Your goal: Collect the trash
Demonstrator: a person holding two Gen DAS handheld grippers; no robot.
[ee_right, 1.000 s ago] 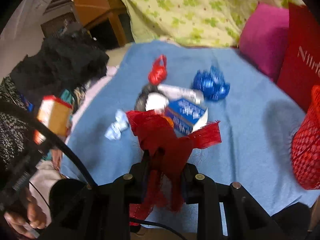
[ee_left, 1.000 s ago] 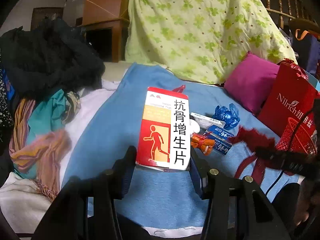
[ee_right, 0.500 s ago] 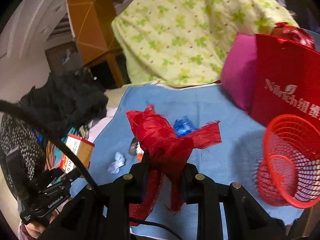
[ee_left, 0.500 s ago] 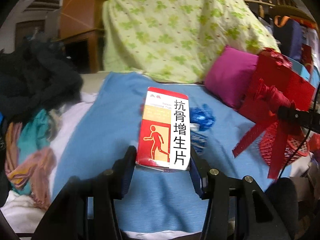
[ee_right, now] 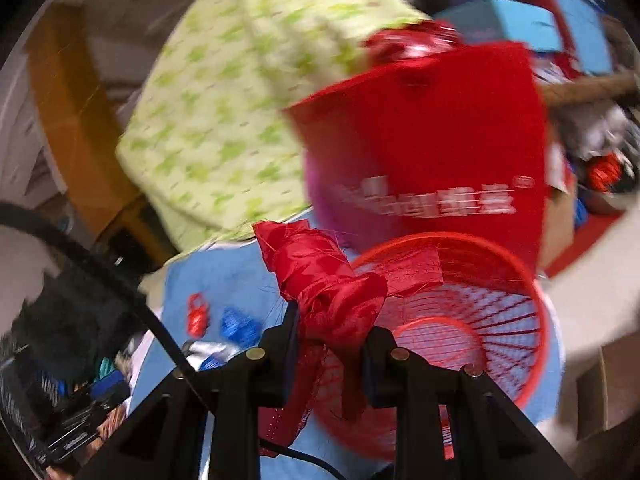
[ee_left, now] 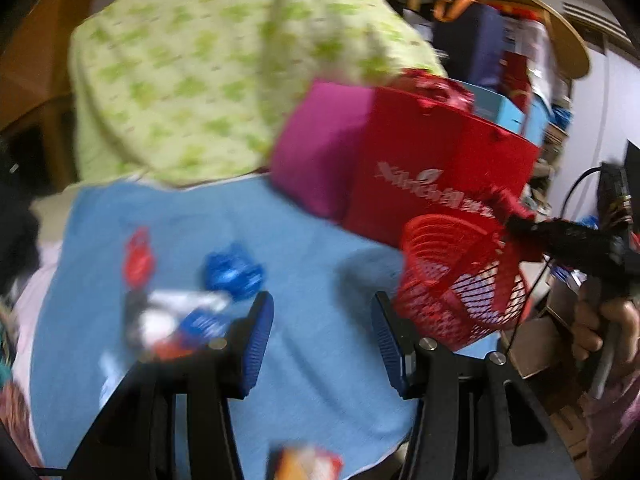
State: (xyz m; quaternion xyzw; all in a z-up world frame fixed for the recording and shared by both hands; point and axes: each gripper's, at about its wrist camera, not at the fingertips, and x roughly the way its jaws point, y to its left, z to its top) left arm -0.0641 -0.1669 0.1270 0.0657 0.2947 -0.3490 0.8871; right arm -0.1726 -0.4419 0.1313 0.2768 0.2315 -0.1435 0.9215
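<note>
My left gripper (ee_left: 322, 312) stands open with nothing between its blue pads. A blurred red, orange and white medicine box (ee_left: 304, 464) shows at the bottom edge, below the jaws. My right gripper (ee_right: 332, 320) is shut on a crumpled red cloth (ee_right: 320, 276), held over the near rim of the red mesh basket (ee_right: 536, 308). The left wrist view has that basket (ee_left: 440, 280) at the right, with the cloth hanging into it. On the blue blanket (ee_left: 320, 248) lie a blue foil wrapper (ee_left: 234, 274), a red wrapper (ee_left: 138, 258) and a blue-and-white packet (ee_left: 196, 322).
Behind the basket stands a red paper bag (ee_left: 432, 176), with a magenta pillow (ee_left: 320, 152) and a green-patterned quilt (ee_left: 200, 80) further back. A person's hand (ee_left: 600, 328) holds the right gripper at the far right. Dark clothes (ee_right: 60, 320) pile up on the left.
Both views have swung right towards the basket. The medicine box has left the left jaws and now sits at the bottom edge. The right gripper has carried the red cloth over the basket.
</note>
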